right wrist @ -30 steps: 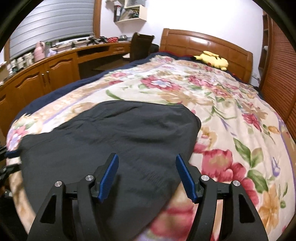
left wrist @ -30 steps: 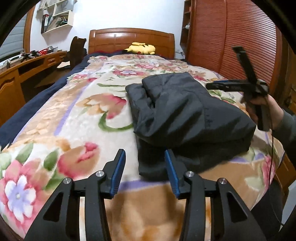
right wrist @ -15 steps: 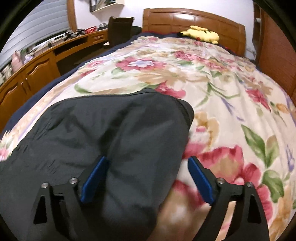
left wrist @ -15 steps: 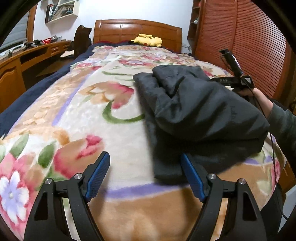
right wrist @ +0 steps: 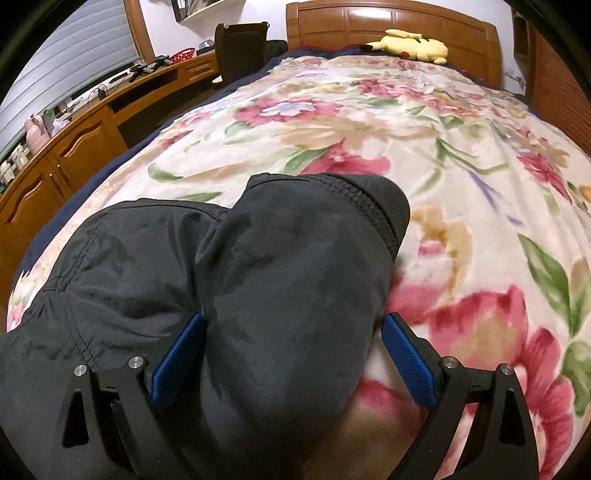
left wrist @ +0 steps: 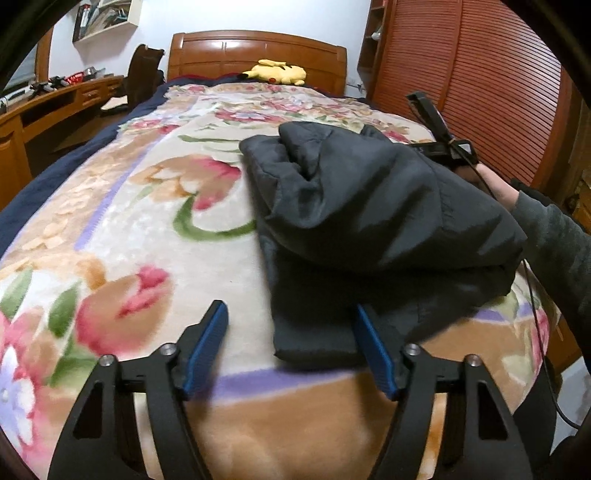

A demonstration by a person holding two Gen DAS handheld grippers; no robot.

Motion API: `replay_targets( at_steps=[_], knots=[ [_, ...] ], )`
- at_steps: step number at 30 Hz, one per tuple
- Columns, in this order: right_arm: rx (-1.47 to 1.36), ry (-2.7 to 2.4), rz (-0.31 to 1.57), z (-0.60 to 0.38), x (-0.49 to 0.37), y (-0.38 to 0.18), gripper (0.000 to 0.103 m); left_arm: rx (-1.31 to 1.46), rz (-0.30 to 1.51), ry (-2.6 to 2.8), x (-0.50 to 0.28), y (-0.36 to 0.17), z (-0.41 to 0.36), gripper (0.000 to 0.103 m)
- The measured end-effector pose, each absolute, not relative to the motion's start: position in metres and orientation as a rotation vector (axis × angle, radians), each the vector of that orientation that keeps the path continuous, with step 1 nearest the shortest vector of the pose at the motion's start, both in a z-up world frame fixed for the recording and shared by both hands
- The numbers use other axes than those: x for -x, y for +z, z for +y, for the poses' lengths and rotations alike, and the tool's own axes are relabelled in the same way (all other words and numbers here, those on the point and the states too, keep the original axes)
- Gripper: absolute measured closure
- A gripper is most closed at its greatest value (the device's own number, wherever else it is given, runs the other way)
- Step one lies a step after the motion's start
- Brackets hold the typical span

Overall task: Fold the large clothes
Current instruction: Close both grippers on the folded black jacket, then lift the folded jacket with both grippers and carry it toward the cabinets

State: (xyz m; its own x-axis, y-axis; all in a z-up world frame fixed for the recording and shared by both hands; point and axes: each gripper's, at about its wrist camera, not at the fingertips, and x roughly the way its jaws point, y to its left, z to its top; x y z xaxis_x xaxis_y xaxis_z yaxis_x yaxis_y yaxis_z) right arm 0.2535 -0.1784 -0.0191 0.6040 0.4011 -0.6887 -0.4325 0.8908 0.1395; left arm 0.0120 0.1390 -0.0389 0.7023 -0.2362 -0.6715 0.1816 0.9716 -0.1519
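Left wrist view looks along the left gripper (left wrist: 290,347), whose black arms end in blue ribbed pads; its jaws are closing, yet they stand apart, and the near left corner of the dark grey padded jacket (left wrist: 369,206) lies between them, with the right pad at the cloth's edge and the left pad clear over the floral fleece blanket (left wrist: 122,236). That jacket is folded into a bulky bundle on the right half of the bed, a puffed upper layer resting over a flatter lower layer that reaches towards the near edge. At the bundle's far right side, a hand in a grey sleeve (left wrist: 496,188) holds the right gripper, of which only black parts show from here. Right wrist view shows the right gripper (right wrist: 291,350) spread wide across a rounded fold of the dark jacket (right wrist: 288,280); the left pad lies against the fold's side, while the right pad stands clear of the cloth above the blanket (right wrist: 461,155), so nothing is pinched. A ribbed, zip-like seam runs along the fold's far right edge. Beyond, a yellow plush toy (right wrist: 410,46) lies at the far end of the bed before the brown wooden headboard (right wrist: 388,18), and a long wooden worktop (right wrist: 122,99) with cupboard doors runs down the left side, a dark chair (right wrist: 240,48) at its far end.
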Motion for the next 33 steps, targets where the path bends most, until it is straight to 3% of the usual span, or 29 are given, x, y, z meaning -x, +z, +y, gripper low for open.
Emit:
replay_targets(
  at_steps=[4, 11, 13, 16, 18, 23, 33],
  knots=[
    [0.016, 0.499, 0.805, -0.181, -0.256, -0.022, 0.008, 0.089, 0.758, -0.241, -0.009, -0.038, 0.138, 0.039],
    [0.005, 0.543, 0.833, -0.176, -0.26, -0.026, 0.021, 0.105, 0.775, -0.268, -0.012, -0.041, 0.137, 0.053],
    [0.028, 0.54, 0.832, -0.173, -0.26, -0.024, 0.027, 0.118, 0.778, -0.289, -0.013, -0.041, 0.136, 0.068],
    [0.054, 0.529, 0.82, -0.175, -0.259, -0.018, 0.042, 0.121, 0.778, -0.311, -0.013, -0.041, 0.131, 0.087],
    [0.064, 0.519, 0.789, -0.177, -0.251, -0.011, 0.064, 0.125, 0.759, -0.301, -0.011, -0.037, 0.129, 0.093],
    [0.121, 0.495, 0.691, -0.17, -0.224, 0.009, 0.073, 0.108, 0.708, -0.263, -0.002, -0.021, 0.129, 0.095],
    [0.224, 0.51, 0.555, -0.103, -0.172, 0.036, 0.078, 0.107, 0.592, -0.132, 0.029, 0.004, 0.189, 0.096]
  ],
)
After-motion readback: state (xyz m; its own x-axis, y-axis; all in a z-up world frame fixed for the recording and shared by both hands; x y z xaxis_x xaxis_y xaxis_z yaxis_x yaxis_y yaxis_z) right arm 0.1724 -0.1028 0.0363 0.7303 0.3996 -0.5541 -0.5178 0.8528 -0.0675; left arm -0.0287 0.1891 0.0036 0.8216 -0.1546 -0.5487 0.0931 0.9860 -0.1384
